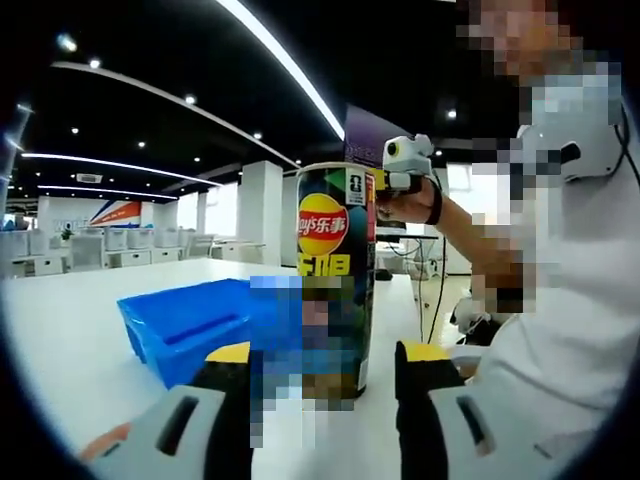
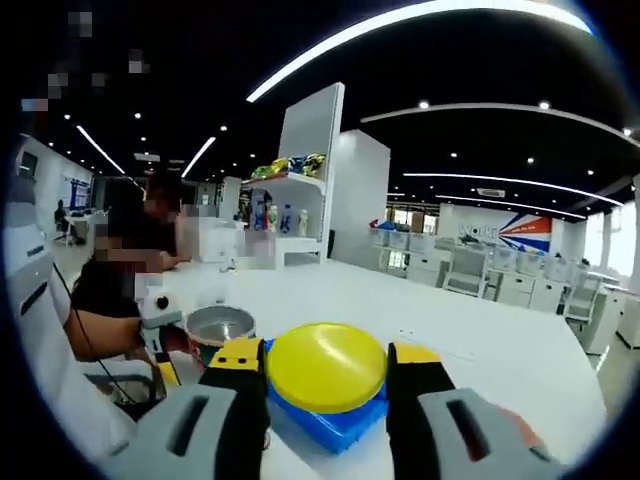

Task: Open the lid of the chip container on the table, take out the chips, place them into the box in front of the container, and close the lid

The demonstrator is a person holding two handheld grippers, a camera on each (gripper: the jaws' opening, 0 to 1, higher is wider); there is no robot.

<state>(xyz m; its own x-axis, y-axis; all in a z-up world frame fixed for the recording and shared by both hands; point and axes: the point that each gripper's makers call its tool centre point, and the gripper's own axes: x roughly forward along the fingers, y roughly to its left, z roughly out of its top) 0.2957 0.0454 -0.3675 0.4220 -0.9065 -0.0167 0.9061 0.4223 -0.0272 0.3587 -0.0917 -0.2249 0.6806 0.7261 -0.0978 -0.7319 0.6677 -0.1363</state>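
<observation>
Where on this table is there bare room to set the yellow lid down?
Bare white table stretches beyond the right gripper holding the yellow lid. More lies past the blue box, toward the desks. It is crowded around the chip container, box and left gripper.

You're in a large open-plan office or showroom.
Around you: long ceiling light strips, rows of white desks and chairs, white pillars, and a display shelf with bottles.

We note a glossy printed chip container, smooth yellow plastic lid, blue plastic box, matt white table.
</observation>
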